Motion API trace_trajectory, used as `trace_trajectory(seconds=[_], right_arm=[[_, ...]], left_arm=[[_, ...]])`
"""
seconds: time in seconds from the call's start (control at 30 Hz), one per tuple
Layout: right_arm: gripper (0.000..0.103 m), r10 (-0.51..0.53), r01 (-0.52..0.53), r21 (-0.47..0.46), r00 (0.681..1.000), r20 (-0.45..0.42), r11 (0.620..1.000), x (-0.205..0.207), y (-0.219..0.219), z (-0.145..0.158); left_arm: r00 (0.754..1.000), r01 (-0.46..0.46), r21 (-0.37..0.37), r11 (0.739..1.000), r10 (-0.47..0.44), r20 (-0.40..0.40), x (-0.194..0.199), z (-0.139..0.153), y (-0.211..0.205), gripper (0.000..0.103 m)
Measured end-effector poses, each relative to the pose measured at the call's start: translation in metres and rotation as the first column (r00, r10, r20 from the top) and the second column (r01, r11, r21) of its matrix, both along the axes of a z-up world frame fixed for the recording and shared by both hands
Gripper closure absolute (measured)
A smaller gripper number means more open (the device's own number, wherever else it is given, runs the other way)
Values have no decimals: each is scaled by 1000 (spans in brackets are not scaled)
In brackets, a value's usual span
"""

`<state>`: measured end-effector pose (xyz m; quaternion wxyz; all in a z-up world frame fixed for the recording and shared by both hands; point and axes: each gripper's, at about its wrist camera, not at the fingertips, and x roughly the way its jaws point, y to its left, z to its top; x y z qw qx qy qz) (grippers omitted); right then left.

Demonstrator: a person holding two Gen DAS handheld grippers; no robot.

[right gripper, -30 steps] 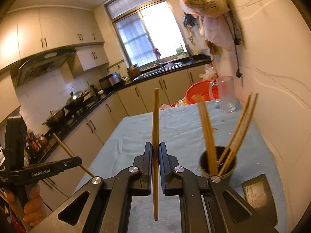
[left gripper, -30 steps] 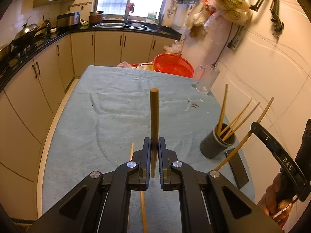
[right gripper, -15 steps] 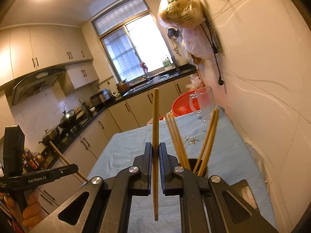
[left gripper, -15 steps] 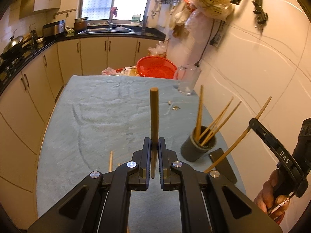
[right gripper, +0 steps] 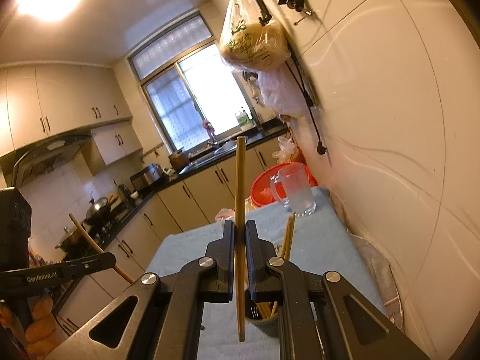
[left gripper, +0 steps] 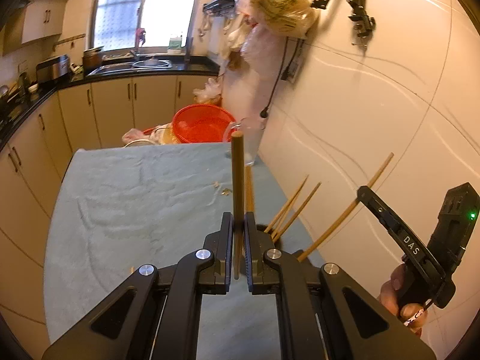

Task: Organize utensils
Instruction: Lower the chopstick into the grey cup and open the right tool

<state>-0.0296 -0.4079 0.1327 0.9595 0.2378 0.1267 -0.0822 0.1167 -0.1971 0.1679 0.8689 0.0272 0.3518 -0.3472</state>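
A: Chopsticks are in both grippers. The left gripper [left gripper: 238,228] is clamped on a dark chopstick [left gripper: 237,186] that stands upright in the middle of its frame. The right gripper [right gripper: 239,237] is clamped on a pale chopstick [right gripper: 240,210], also upright.

B: And where must they go?

A: I think into the holder [right gripper: 264,312], the dark cup at the lower middle of the right view, just behind the jaws. It already has several sticks [left gripper: 295,207] leaning toward the right of the left view.

B: How to do this step well?

A: In my judgement, bring one stick at a time over the cup, tip its lower end down into the opening, and release only when that end is inside. The leaning sticks leave less free room, so aim for the empty side. Two grippers close together can knock each other.

B: What about the surface?

A: The table [left gripper: 135,198] has a blue-grey cloth with wrinkles, so the cup may not stand very firm. A glass jug [right gripper: 295,190] and a red basket [left gripper: 201,123] sit at the far end, near the tiled wall [left gripper: 375,114]. Cabinets and a window fill the upper left.
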Motion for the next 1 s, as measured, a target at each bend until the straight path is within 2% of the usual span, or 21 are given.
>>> trace_trajectory(seconds=[0.3,0.6,1.0], right_arm=[[95,-41,42,8,999,-9,999,24,-26,-3],[95,-40,43,33,996,-83,999,55,-43,-34],[95,1,14,84,984,-177,996,76,-45,-76]], left_arm=[[999,30,-10,999,-30,-17,18,-4,-45,96],[996,34,23,999,-32,-88,44,-41,-68,96],[986,25,79,997,-11,-169,67,-84,-76,96]])
